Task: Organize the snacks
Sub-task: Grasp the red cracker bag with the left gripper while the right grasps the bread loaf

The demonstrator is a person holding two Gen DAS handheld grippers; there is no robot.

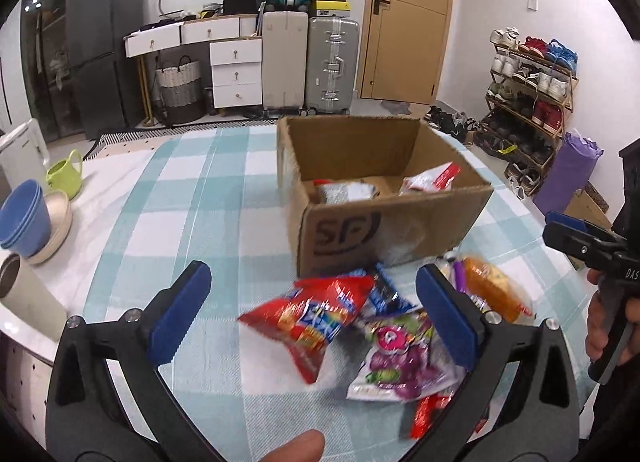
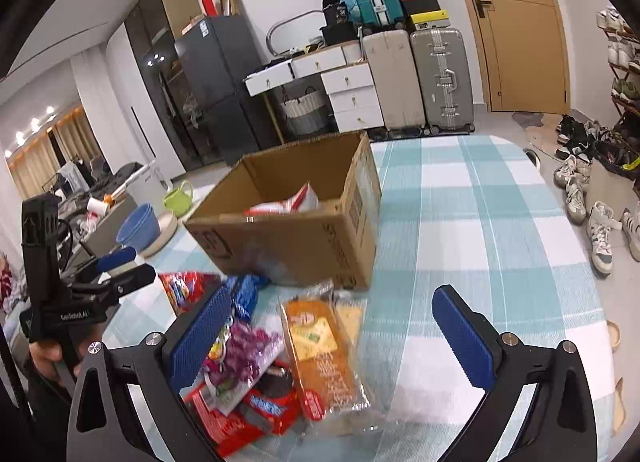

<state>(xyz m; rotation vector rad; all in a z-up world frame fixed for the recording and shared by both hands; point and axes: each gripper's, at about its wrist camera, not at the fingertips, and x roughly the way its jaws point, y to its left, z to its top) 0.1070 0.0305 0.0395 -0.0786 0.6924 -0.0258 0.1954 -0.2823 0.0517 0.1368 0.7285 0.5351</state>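
Cardboard forms the landmark: an open box set on the checked tablecloth, with a silver packet and a red-and-white packet already lying inside it. The loose snacks are heaped on the cloth against the box's near wall. Nearest the printed corner of the box, a red bag is seen, its long axis running slantwise from the box down toward the camera. Just beside it, further from the box, a purple grape pouch is spread flat. An orange wrapped cake lies at the heap's other end, its length pointing at the box.

The left gripper is held with its pads wide apart, and the red bag is framed directly between them; nothing is gripped. The right gripper is likewise spread, empty, with the orange cake between its pads. Each tool is judged nearest its own item, and the red bag would probably be taken across its narrow waist.
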